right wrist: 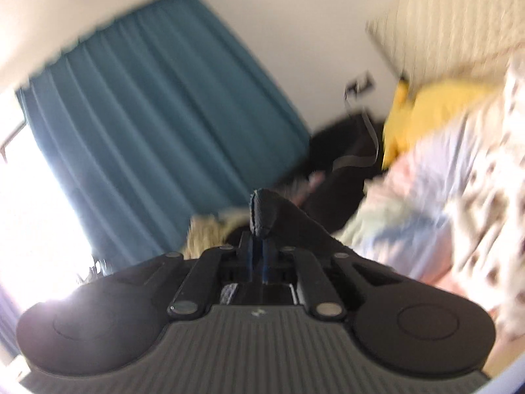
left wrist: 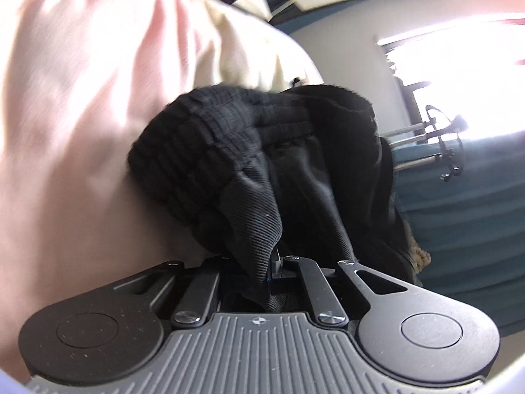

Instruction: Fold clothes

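Observation:
A black garment (left wrist: 262, 164) with a ribbed elastic band is bunched right in front of my left gripper (left wrist: 275, 257). It drapes over the fingers and hides them, and a fold runs down between the closed jaws. In the right wrist view, my right gripper (right wrist: 259, 233) is shut on a narrow edge of black garment (right wrist: 262, 211), which stands up from the fingertips and trails off to the right. That view is blurred and the gripper points level into the room.
Pale pink and cream cloth (left wrist: 82, 105) fills the left of the left wrist view. Beyond are a teal curtain (right wrist: 147, 115), a bright window (left wrist: 459, 62), metal rods (left wrist: 416, 146), a yellow cushion (right wrist: 426, 108), patterned bedding (right wrist: 475, 180) and a dark bag (right wrist: 344, 164).

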Demonstrator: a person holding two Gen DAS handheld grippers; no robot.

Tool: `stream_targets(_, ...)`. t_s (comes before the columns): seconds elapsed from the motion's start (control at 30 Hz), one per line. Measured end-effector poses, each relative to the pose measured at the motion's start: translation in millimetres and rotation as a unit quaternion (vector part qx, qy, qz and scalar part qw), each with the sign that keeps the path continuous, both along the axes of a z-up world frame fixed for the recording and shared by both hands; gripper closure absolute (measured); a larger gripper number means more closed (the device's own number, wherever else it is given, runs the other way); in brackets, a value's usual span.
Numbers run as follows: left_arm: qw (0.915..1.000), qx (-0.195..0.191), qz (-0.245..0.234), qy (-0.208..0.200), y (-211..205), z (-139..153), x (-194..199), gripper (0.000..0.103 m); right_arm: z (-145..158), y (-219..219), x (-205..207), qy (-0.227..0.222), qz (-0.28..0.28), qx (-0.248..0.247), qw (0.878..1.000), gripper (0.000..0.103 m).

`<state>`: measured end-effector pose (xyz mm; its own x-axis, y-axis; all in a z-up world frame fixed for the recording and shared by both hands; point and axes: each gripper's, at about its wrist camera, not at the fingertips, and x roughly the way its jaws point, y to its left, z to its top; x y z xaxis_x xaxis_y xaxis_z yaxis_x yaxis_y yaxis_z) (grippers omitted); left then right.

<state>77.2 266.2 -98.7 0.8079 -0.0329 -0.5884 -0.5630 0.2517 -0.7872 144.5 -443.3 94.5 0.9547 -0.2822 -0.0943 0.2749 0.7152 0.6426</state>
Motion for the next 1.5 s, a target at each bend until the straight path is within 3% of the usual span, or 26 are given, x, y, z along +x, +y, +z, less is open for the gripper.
stream_targets(0.1, 0.9997, -0.005, -0.007, 0.021, 0.1, 0.7, -10.1, 0.078, -12.9, -17.1, -44.7, -0.006, -0.042, 0.039, 0.998, 0.097)
stream_targets(0.17, 0.9992, 0.000, -0.017, 0.035, -1.4, 4.3, -20.1, 0.060, -47.4, -24.7, -71.3, 0.019, -0.072, 0.079, 0.994, 0.097)
stream_targets(0.27, 0.9990, -0.015, -0.035, 0.024, -1.1, 13.0, -40.9, 0.050, -120.1, -26.8, -103.9, 0.069, -0.106, 0.145, 0.981, 0.097)
stream_targets(0.33, 0.9991, -0.012, -0.042, 0.004, -0.3, 23.6, -58.7, 0.044, -166.5, -25.8, -117.0, 0.126, -0.119, 0.199, 0.965, 0.097)
stream_targets(0.37, 0.9992, 0.004, -0.038, -0.007, -1.6, 30.9, -65.5, 0.040, -183.8, -28.5, -122.3, 0.142, -0.122, 0.249, 0.950, 0.097)
stream_targets(0.4, 0.9990, 0.023, -0.033, -0.019, -3.3, 38.7, -71.7, 0.039, -192.3, -29.4, -126.2, 0.150, -0.125, 0.269, 0.943, 0.097)
stream_targets(0.43, 0.9983, 0.043, -0.027, -0.030, -5.0, 46.4, -77.8, 0.036, -192.3, -29.6, -127.2, 0.166, -0.127, 0.260, 0.943, 0.097)
stream_targets(0.53, 0.9918, 0.112, -0.021, -0.057, -11.7, 71.2, -84.0, 0.034, -175.9, -24.1, -124.5, 0.156, -0.111, 0.204, 0.960, 0.097)
stream_targets(0.6, 0.9850, 0.155, -0.042, -0.064, -14.4, 87.9, -69.3, 0.034, -166.8, -14.4, -122.1, 0.161, -0.097, 0.155, 0.970, 0.096)
stream_targets(0.67, 0.9784, 0.179, -0.073, -0.073, -15.0, 100.3, -51.5, 0.034, -167.2, -18.0, -112.2, 0.168, -0.085, 0.140, 0.972, 0.096)
stream_targets(0.8, 0.9864, 0.116, -0.095, -0.068, 3.6, 100.1, 0.3, 0.034, -172.6, -23.6, -108.0, 0.167, -0.075, 0.166, 0.969, 0.096)
stream_targets(0.9, 0.9850, 0.126, -0.113, -0.036, 19.5, 90.0, 50.6, 0.034, -172.2, -17.1, -103.1, 0.167, -0.088, 0.161, 0.969, 0.096)
stream_targets(0.97, 0.9878, 0.103, -0.114, -0.021, 33.2, 74.1, 77.9, 0.034, -172.4, -9.6, -93.5, 0.180, -0.093, 0.149, 0.968, 0.096)
stream_targets(1.07, 0.9957, 0.025, -0.082, -0.035, 50.6, 45.9, 102.7, 0.036, -174.4, 4.1, -72.6, 0.193, -0.074, 0.118, 0.971, 0.095)
stream_targets(1.13, 0.9980, 0.005, -0.048, -0.040, 56.3, 38.7, 111.6, 0.036, -176.0, 12.2, -57.3, 0.198, -0.067, 0.088, 0.974, 0.095)
stream_targets(1.2, 0.9983, 0.023, -0.031, -0.045, 56.3, 39.0, 119.4, 0.038, -179.7, 17.6, -45.8, 0.202, -0.061, 0.068, 0.975, 0.095)
stream_targets(1.33, 0.9957, 0.088, -0.020, -0.021, 48.1, 48.1, 128.5, 0.075, -190.8, 24.2, -24.2, 0.223, -0.060, 0.039, 0.972, 0.095)
stream_targets(1.43, 0.9917, 0.128, -0.009, -0.009, 40.7, 62.9, 121.9, 0.081, -194.3, 27.3, -15.5, 0.230, -0.064, 0.020, 0.971, 0.095)
stream_targets(1.5, 0.9907, 0.135, -0.009, -0.019, 38.4, 81.5, 108.1, 0.082, -195.2, 24.3, -16.7, 0.221, -0.068, 0.033, 0.972, 0.095)
